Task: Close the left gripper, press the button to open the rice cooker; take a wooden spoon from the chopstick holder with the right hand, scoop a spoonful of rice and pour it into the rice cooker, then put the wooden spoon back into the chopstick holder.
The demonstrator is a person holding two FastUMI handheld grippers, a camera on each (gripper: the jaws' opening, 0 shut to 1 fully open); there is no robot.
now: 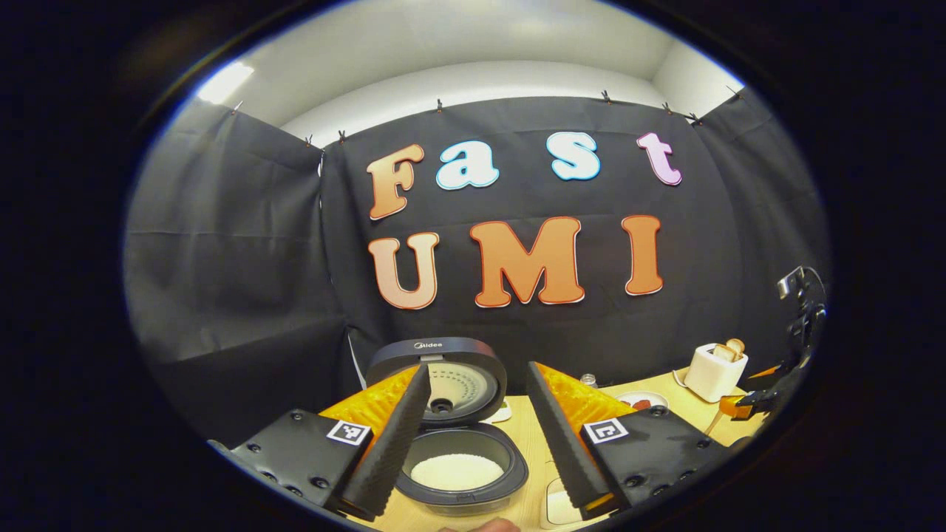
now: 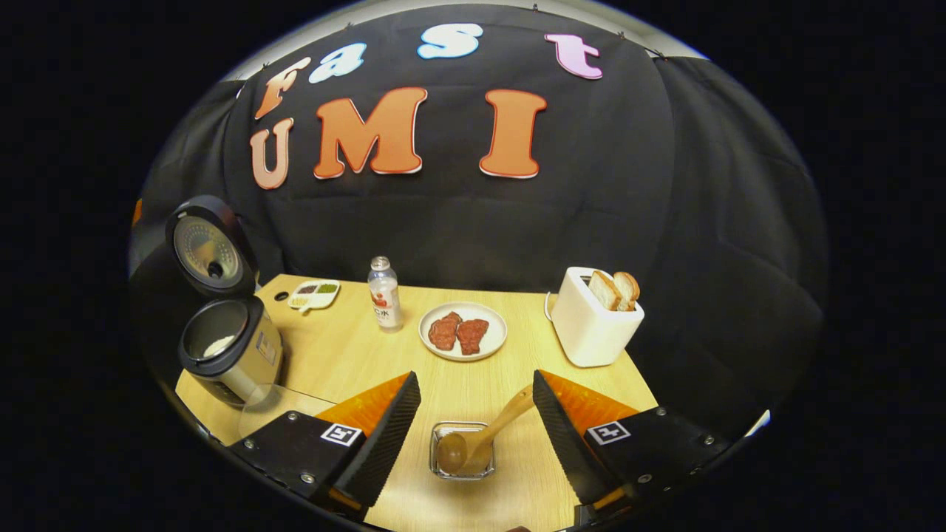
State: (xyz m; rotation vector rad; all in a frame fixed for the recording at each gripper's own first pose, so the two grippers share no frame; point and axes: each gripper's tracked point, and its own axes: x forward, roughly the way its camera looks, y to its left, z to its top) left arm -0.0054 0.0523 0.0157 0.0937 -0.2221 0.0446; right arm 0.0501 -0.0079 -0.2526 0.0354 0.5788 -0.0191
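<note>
Two spread fingers of my right gripper (image 2: 473,436) flank the wooden spoon (image 2: 477,442), bowl in its holder (image 2: 463,451), handle toward one o'clock; the rice cooker (image 2: 222,347) stands open at ten o'clock.

The cooker (image 2: 229,355) stands open, its pot clear from above, the raised lid (image 2: 209,247) blocking behind. Bare table (image 2: 355,355) lies between cooker, plate (image 2: 463,331) and holder (image 2: 462,449); bottle (image 2: 384,294) and toaster (image 2: 595,319) stand behind.
</note>
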